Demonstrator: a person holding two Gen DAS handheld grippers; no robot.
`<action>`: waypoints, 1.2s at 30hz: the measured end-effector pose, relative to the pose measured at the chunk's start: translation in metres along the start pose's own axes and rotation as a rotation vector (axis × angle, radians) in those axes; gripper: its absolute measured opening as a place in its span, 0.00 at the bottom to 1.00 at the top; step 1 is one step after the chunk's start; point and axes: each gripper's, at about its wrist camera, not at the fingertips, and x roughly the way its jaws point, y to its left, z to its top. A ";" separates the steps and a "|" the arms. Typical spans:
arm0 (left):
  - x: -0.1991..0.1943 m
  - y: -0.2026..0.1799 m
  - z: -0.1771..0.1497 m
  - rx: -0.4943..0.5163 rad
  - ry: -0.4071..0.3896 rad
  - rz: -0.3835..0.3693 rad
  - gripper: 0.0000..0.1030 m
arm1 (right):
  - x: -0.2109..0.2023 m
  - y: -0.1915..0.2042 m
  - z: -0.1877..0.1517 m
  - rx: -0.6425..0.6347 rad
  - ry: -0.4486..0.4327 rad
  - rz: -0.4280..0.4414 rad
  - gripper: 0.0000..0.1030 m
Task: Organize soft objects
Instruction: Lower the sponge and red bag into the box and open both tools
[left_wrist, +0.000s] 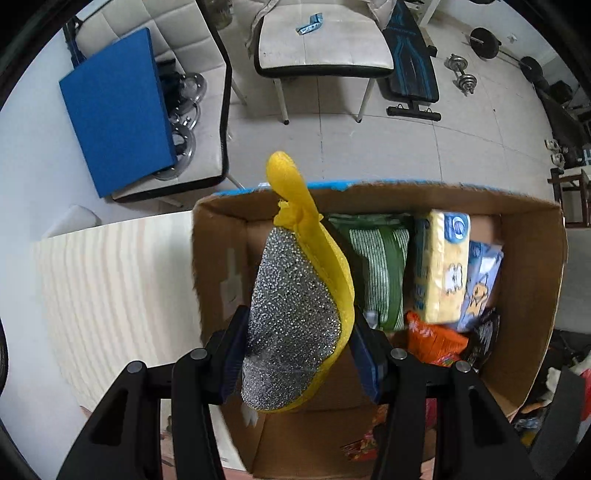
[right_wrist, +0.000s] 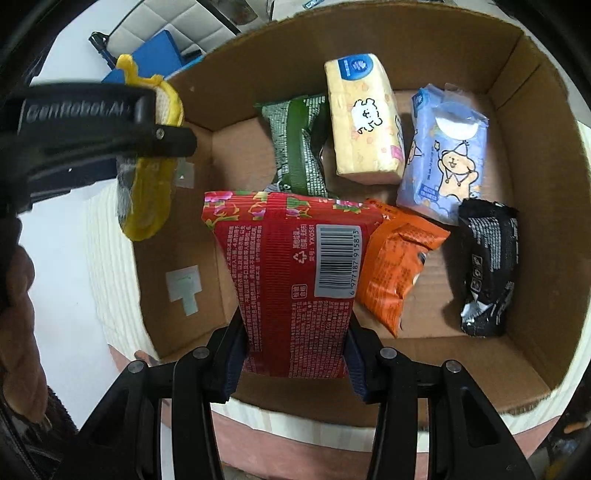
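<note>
My left gripper (left_wrist: 299, 354) is shut on a yellow scouring sponge with a silver mesh face (left_wrist: 295, 295) and holds it upright above the left side of an open cardboard box (left_wrist: 535, 258). That sponge also shows in the right wrist view (right_wrist: 147, 192), left of the box's rim, with the left gripper's body over it. My right gripper (right_wrist: 293, 350) is shut on a red soft packet with a barcode (right_wrist: 291, 266) and holds it over the box's near middle.
The box (right_wrist: 535, 110) holds a green pack (right_wrist: 299, 151), a yellow tissue pack (right_wrist: 365, 118), a blue tissue pack (right_wrist: 443, 155), an orange packet (right_wrist: 395, 262) and a black pack (right_wrist: 487, 273). The box sits on a pale wooden table (left_wrist: 110, 288). Chairs (left_wrist: 325, 44) and weights stand beyond.
</note>
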 end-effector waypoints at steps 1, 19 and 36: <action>0.003 0.001 0.004 -0.007 0.008 -0.009 0.48 | 0.002 0.001 0.002 0.001 0.003 -0.004 0.48; 0.000 0.007 0.007 -0.036 0.040 -0.070 0.89 | 0.003 0.017 0.007 -0.028 0.038 -0.044 0.69; -0.065 0.009 -0.127 0.032 -0.220 0.018 0.92 | -0.059 0.014 -0.072 -0.074 -0.143 0.003 1.00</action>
